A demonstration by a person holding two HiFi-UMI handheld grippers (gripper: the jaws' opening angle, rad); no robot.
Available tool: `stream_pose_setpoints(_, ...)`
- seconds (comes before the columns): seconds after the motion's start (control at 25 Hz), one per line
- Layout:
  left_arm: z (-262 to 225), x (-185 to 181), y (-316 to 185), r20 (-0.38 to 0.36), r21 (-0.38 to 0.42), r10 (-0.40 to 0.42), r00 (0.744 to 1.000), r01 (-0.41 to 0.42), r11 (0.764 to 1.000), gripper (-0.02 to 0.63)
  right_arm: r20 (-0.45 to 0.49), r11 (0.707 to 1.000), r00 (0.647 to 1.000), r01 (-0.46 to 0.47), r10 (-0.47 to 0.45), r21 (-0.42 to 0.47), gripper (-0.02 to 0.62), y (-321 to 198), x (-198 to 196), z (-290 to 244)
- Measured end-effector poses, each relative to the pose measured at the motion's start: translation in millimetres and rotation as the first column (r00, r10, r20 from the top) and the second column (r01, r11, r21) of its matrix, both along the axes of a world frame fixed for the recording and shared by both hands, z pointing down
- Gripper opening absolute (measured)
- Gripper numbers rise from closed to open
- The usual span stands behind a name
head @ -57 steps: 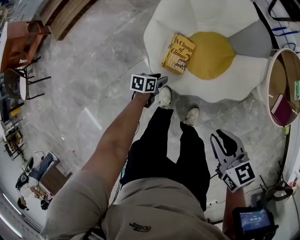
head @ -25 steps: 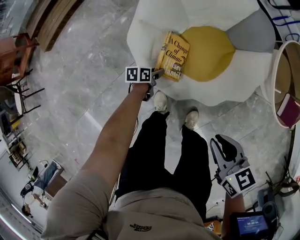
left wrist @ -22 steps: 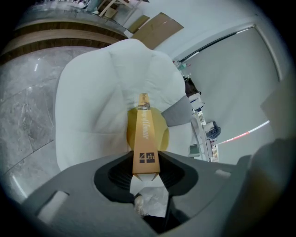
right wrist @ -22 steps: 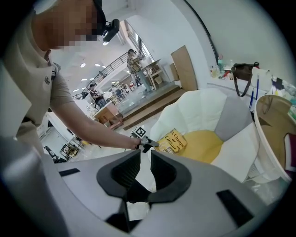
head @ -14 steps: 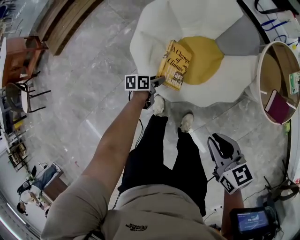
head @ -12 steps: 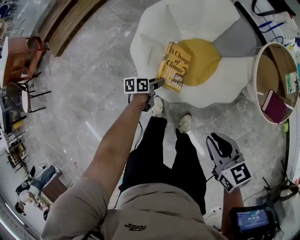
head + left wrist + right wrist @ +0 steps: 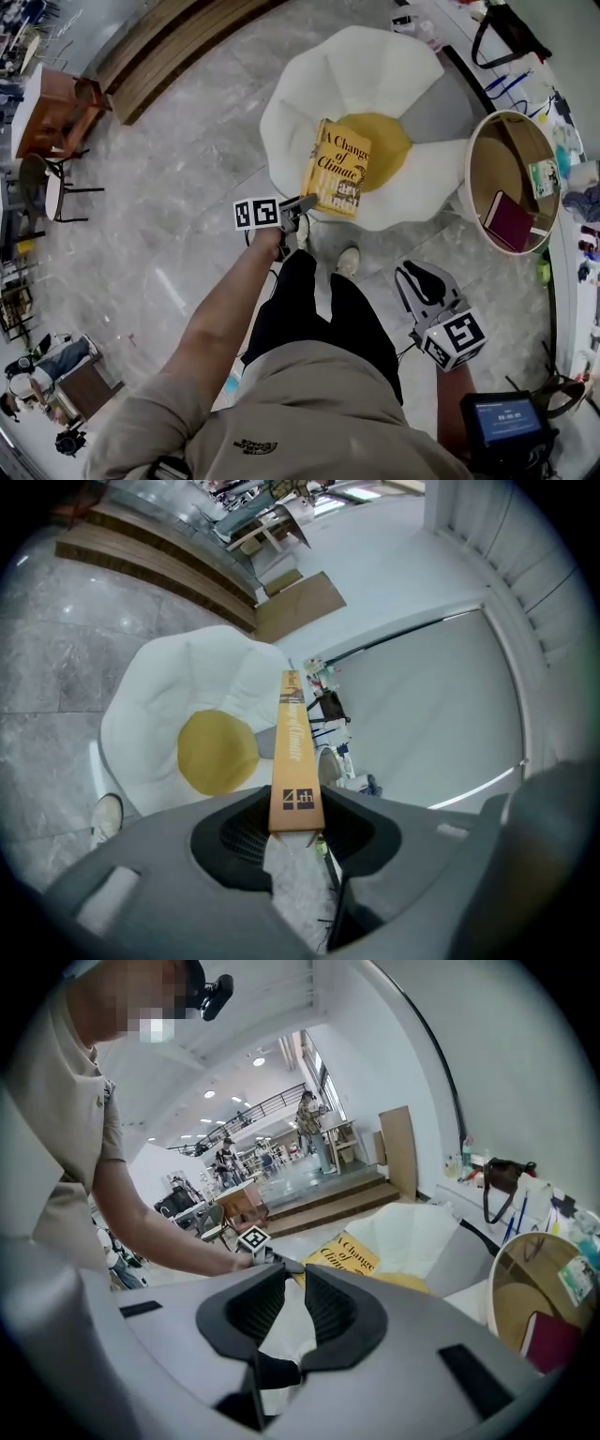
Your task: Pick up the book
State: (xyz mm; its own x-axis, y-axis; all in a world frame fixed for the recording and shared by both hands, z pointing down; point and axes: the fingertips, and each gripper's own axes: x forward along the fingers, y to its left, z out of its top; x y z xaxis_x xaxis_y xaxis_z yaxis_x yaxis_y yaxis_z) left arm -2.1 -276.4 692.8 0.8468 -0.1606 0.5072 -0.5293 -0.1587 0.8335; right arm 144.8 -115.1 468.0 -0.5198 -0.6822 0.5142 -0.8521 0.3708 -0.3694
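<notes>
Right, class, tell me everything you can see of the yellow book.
The book is yellow, with dark cover lettering reading A Change of Climate and an orange-yellow spine carrying a small dark logo. It is closed, tilted, cover up, gripped at its lower spine corner by the left tongs above the white chair with a yellow cushion. Nothing else seems to touch it.

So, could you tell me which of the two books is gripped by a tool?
The yellow book, clamped at its edge in the left tool above the white chair. The dark red book lies untouched inside the round tub.
</notes>
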Motion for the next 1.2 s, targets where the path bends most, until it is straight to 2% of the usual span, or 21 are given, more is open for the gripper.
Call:
stream_pose_setpoints(0.32, -131, -2, 74, -0.145, 0.034, -0.054, 0.988, 0.06, 0.998, 0.147, -0.024, 0.995, 0.999, 0.035, -0.033, 0.088, 0.074, 39, 6, -66)
stream_pose_setpoints(0.68, -239, 5, 116, -0.3, 0.076, -0.022, 0.954, 0.046, 0.996, 0.147, 0.0, 0.982, 0.999, 0.041, -0.041, 0.185, 0.055, 40, -3, -106)
stream_pose_setpoints(0.8, -275, 4, 133, -0.331, 0.094, -0.007, 0.944, 0.04, 0.995, 0.147, 0.001, 0.974, 0.999, 0.05, -0.052, 0.222, 0.049, 47, -7, -131)
stream_pose_setpoints(0.96, -304, 6, 153, -0.36, 0.084, 0.0, 0.933, 0.033, 0.996, 0.147, 0.002, 0.964, 0.999, 0.049, -0.052, 0.26, 0.044, 52, -5, -156)
stream_pose_setpoints(1.2, -317, 12, 171, -0.386, 0.081, 0.017, 0.922, 0.016, 0.997, 0.147, -0.005, 0.95, 0.998, 0.056, -0.058, 0.307, 0.038, 54, -3, -171)
